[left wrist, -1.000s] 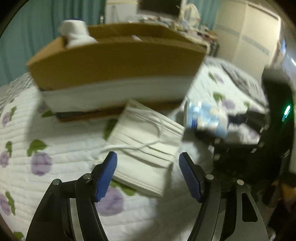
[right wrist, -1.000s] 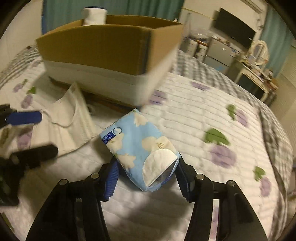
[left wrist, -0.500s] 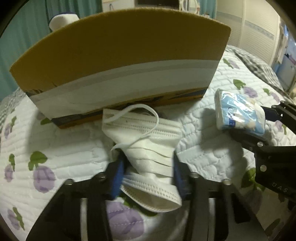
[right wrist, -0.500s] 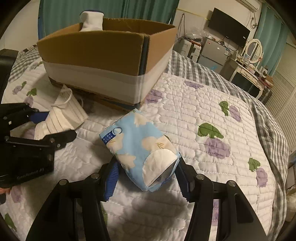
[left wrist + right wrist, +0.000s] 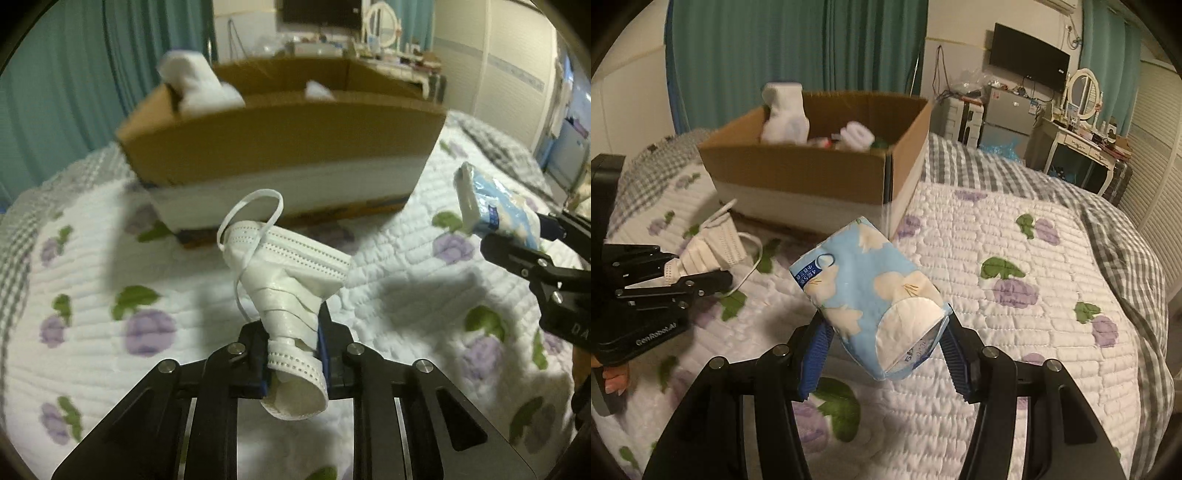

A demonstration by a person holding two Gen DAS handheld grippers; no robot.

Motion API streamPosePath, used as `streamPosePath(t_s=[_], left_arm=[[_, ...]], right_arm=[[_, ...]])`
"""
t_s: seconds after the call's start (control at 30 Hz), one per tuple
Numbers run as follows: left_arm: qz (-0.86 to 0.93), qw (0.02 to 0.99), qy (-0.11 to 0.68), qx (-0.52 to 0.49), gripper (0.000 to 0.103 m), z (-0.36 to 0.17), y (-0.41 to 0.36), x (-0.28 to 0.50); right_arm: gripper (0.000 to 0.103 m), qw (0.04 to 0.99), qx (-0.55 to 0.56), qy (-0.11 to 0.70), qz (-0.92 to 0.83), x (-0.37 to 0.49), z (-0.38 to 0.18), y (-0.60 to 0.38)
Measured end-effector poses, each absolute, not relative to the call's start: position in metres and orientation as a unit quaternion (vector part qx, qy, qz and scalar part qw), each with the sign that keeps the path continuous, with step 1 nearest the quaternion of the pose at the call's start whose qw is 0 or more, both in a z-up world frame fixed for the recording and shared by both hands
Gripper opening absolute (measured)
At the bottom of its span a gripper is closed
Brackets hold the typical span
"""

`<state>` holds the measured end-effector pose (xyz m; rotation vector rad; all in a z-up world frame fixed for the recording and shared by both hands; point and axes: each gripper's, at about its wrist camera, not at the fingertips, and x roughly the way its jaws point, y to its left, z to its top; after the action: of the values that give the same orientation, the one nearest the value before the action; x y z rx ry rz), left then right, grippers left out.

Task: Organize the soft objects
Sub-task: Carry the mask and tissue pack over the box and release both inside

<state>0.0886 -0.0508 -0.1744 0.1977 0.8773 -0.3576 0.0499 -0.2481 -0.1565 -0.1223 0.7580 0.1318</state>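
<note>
Left gripper (image 5: 293, 354): we are seeing its jaws closing on a white pleated face mask (image 5: 291, 273), with the pads already pressing the crumpled lower half. Mask is fanning out ahead of the fingertips, clear of the quilt, one ear loop (image 5: 255, 210) arching above it and another strand trailing down on the left side. Straight ahead of this gripper, beyond the mask, we are looking at the long side of a cardboard box (image 5: 288, 147) with a white band along its lower part. White sock (image 5: 195, 85) is poking up at the box's far left corner.

Right gripper (image 5: 884, 350): clamped on a blue tissue pack (image 5: 864, 291) printed with pale shapes; pads are gripping both sides, the pack's white torn opening facing back toward the camera. Pack is riding above the floral quilt (image 5: 997, 229), just ahead of the fingertips. Beyond it and slightly left, the same box is standing open, and we are noting the sock, a white roll-like item and some smaller things inside, too blurred to name.

Both grippers are sitting side by side; from the right wrist we are seeing the left one, mask in it, off to the left.
</note>
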Motion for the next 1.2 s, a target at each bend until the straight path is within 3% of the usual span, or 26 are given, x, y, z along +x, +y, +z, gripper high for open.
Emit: streamPosePath(t_s=[0.73, 1.2], left_arm=[[-0.186, 0.951, 0.239, 0.055, 0.019, -0.023, -0.018, 0.046], [-0.177, 0.964, 0.195, 0.018, 0.019, 0.015, -0.008, 0.073]], right_arm=[[0.056, 0.972, -0.072, 0.211, 0.075, -0.008, -0.001, -0.204], [0.057, 0.987, -0.042, 0.148, 0.053, 0.01, 0.044, -0.191]])
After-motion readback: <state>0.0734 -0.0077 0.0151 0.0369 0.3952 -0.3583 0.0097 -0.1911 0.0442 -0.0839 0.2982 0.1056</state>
